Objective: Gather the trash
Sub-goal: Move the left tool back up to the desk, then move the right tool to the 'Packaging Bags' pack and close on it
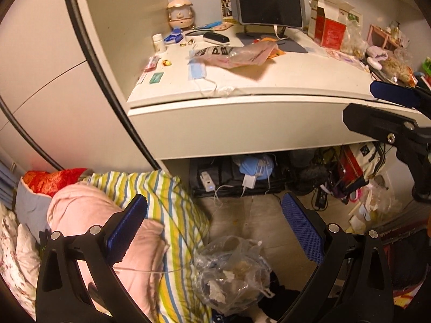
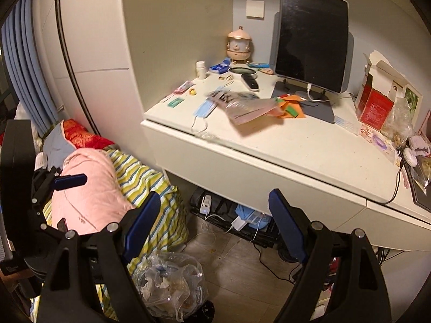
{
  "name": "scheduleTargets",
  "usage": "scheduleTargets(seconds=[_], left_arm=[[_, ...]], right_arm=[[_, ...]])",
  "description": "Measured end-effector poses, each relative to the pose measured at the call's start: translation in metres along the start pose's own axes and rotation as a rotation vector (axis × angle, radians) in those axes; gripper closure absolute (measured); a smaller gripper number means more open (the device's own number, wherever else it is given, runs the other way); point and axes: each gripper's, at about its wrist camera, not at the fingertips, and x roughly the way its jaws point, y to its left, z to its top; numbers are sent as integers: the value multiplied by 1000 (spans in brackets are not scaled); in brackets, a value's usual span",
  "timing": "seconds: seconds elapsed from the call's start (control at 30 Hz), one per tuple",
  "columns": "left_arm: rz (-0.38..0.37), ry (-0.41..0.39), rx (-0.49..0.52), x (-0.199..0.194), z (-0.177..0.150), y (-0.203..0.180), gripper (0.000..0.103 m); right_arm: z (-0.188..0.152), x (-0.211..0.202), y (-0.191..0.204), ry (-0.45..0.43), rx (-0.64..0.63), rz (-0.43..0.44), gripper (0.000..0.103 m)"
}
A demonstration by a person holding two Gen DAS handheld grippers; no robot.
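Now, jaws: left gripper point(image 1: 212, 226) and right gripper point(image 2: 214, 222) both released, empty.
Desk point(image 2: 309, 145): cluttered, beyond jaws.
Floor point(image 2: 237, 269): trash bag point(image 2: 172, 285) below jaws.

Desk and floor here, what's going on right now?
A person holds two grippers; both the left gripper and right gripper are open and empty, above the floor in front of the white desk. A clear trash bag already holding scraps sits on the floor beside the striped bedding. A crumpled plastic wrapper and a blue face mask lie on the desk.
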Motion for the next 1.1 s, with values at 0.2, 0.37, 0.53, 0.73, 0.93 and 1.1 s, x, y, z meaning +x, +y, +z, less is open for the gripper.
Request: scheduleTargets(seconds=[0.2, 0.37, 0.53, 0.73, 0.93, 1.1], left_arm=[[9, 0, -15, 7, 19, -14, 6], [15, -12, -41, 6, 38, -19, 6], [19, -40, -37, 2, 55, -20, 6], [2, -78, -21, -2, 72, -15, 6], [-27, -96, 9, -7, 79, -3, 6], [-40, -95, 53, -9, 79, 7, 6]], right_arm=[[14, 3, -26, -27, 20, 17, 23], [25, 2, -41, -35, 24, 31, 23], [36, 0, -49, -50, 40, 15, 23], [45, -6, -49, -76, 72, -19, 23], [56, -21, -39, -104, 83, -64, 23], [59, -26, -27, -103, 112, -100, 23]])
